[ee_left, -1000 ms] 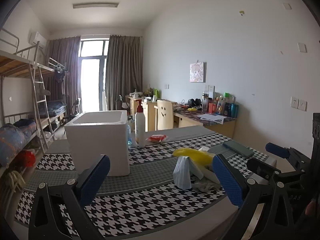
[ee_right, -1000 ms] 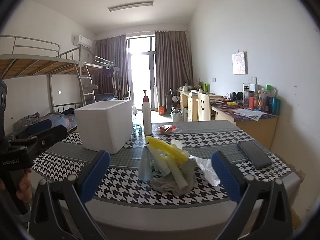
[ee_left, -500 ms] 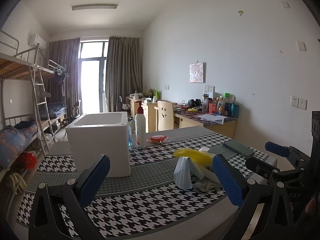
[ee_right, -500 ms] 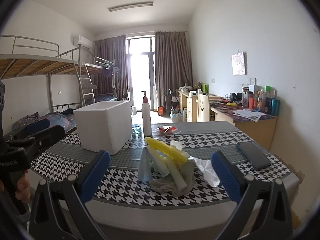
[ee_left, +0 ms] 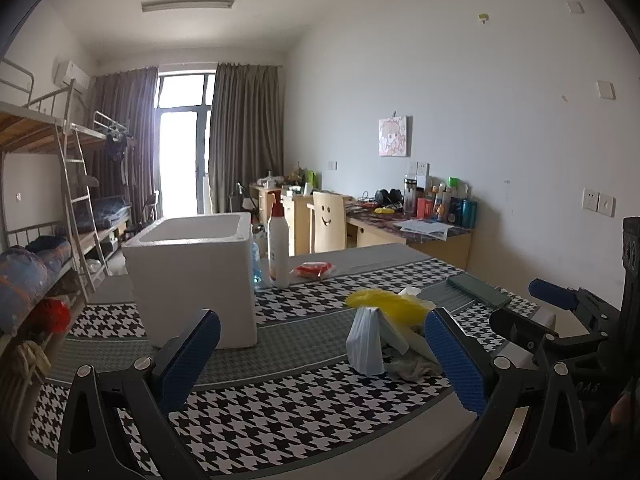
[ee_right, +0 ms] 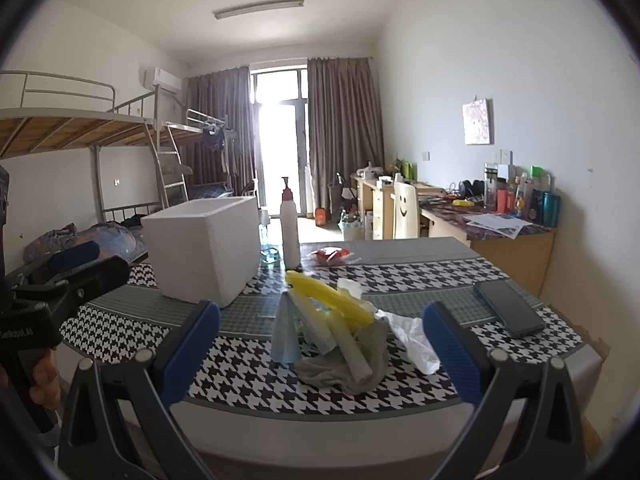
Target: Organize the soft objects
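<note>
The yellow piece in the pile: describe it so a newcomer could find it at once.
Start at the white foam box on the houndstooth table; nearer the table's front edge lies a heap of soft things. The yellow piece is the long puffy tube lying across the top, the only bright one among pale tubes and a grey cloth.

White walls, bunk bed (ee_right: 80, 128) left, bright balcony door (ee_right: 280, 148) (grey curtains (ee_right: 344, 132) drawn aside), cluttered desk (ee_right: 492, 224) right.

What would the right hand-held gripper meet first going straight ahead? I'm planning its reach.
Probably the heap of soft things: the right hand-held gripper is open, and the pale blue pleated cloth looks nearest, though depth is unclear.
</note>
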A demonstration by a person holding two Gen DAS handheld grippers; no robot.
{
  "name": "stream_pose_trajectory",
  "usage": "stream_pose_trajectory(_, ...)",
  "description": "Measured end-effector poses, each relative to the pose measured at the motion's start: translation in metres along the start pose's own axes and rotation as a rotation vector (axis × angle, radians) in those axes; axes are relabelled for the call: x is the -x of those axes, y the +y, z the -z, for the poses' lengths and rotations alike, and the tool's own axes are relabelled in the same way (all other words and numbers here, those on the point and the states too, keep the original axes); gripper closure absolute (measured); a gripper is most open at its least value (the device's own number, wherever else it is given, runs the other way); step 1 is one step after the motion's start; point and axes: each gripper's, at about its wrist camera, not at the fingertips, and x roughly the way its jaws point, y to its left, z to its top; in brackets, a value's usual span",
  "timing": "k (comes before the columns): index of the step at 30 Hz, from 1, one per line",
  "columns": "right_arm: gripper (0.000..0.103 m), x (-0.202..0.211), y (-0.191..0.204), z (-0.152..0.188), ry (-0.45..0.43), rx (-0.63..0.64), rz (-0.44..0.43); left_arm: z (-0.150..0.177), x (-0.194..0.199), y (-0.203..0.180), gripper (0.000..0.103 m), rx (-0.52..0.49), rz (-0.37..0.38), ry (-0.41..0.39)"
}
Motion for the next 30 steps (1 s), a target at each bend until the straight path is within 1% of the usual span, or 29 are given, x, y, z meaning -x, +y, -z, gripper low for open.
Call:
stream_pose_trajectory(14, 0.0, -0.021, -0.017, -0.003, 0.06, -0.035, 0.028, 0.001, -0.034, -0.004, 0.001, -0.001, 0.031, 0.072)
stream_pose_trajectory(23, 0.001, -0.035, -0.026, -0.009, 0.085, -0.034, 0.043, -0.003, -0.054, -0.003, 0.001, 0.012, 0.047, 0.116)
stream_pose_trajectory(30, 0.001, -0.044, -0.03, -0.004, 0.104, -0.033, 0.053, 0.002, -0.075, -0.009, 0.001, 0.012, 0.061, 0.159)
